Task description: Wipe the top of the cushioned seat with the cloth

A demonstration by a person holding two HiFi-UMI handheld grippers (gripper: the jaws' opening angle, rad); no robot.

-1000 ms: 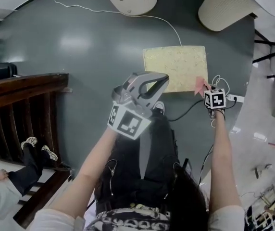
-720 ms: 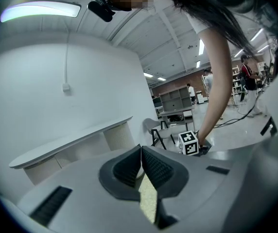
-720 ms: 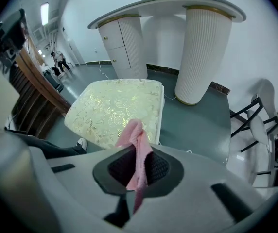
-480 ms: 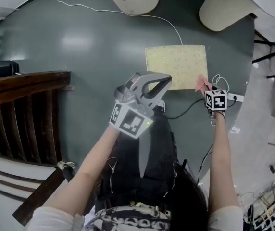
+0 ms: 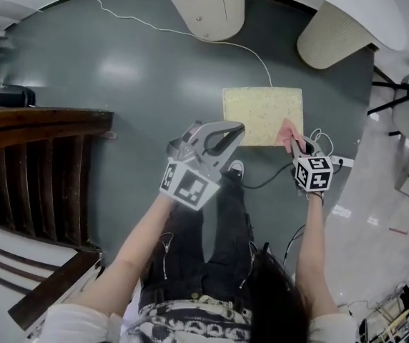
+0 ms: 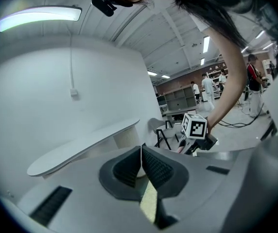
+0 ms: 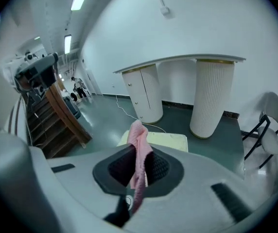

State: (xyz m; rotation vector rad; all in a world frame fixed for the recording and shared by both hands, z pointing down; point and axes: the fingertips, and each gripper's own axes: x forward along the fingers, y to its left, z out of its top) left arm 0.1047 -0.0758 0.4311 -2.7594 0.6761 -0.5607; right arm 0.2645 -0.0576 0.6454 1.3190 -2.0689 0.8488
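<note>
My right gripper (image 7: 139, 165) is clamped on the pink cloth (image 7: 140, 139): in the right gripper view the fabric is pinched between the two ribbed pads, a fold standing up above them and a strip hanging down toward me. In the head view that gripper (image 5: 295, 147) sits at the near right corner of the cushioned seat (image 5: 263, 106), with the cloth (image 5: 288, 130) lying over the seat's right edge; I cannot tell whether it presses on the top. The seat is a pale yellow square low on the green floor (image 5: 119, 70), just ahead of my feet. My left gripper (image 6: 141, 166) carries nothing, and its jaws are closed together, the dark pads meeting along one thin line, with a sliver of the yellow seat (image 6: 148, 205) showing below them. From the head view it (image 5: 227, 131) hangs near the seat's near left corner, raised off the floor, well apart from the cloth. Beyond the seat stand a smooth white pedestal (image 5: 204, 6) on the left and a ribbed column (image 5: 333, 34) on the right. A thin white cable (image 5: 190, 31) trails across the floor to the seat's far edge. A dark wooden railing (image 5: 40, 156) fills the left side.
</note>
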